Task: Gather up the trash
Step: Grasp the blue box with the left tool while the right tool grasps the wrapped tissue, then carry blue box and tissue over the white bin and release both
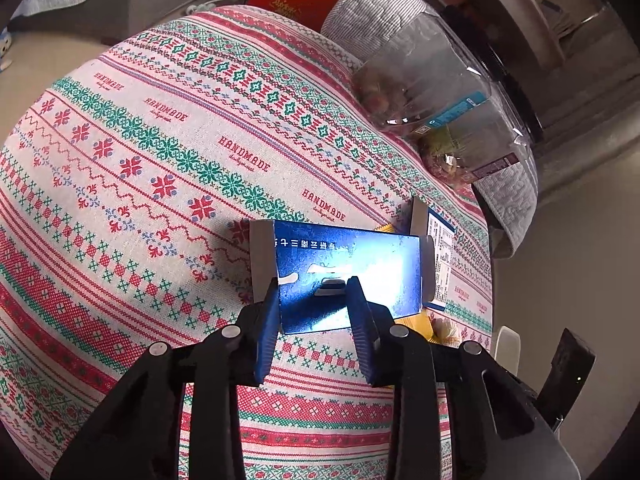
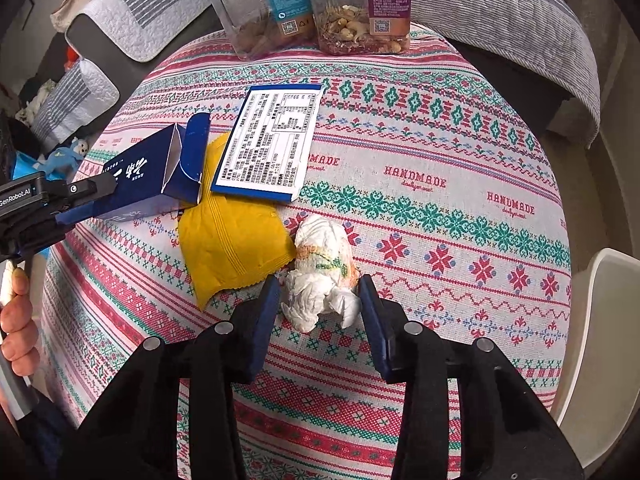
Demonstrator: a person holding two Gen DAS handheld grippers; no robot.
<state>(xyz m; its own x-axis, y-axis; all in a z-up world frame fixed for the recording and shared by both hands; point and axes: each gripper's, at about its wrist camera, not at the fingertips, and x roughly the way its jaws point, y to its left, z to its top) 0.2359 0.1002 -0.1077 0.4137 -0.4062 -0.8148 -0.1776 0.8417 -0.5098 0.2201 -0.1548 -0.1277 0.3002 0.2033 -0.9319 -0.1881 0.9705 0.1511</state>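
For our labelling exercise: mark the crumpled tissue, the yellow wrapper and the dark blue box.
crumpled tissue (image 2: 322, 270): right wrist view, its white middle.
yellow wrapper (image 2: 232, 236): right wrist view, centre of its flat face.
dark blue box (image 1: 344, 276): left wrist view, its glossy top face.

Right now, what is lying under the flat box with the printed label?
The flat box overlaps the top of a yellow packet, which rests on the tablecloth. The packet's upper edge is covered. Anything else beneath the box cannot be seen.

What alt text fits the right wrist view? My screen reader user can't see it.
The right claw straddles a crumpled white tissue on a patterned tablecloth, beside a yellow wrapper; the left claw grips a blue box.
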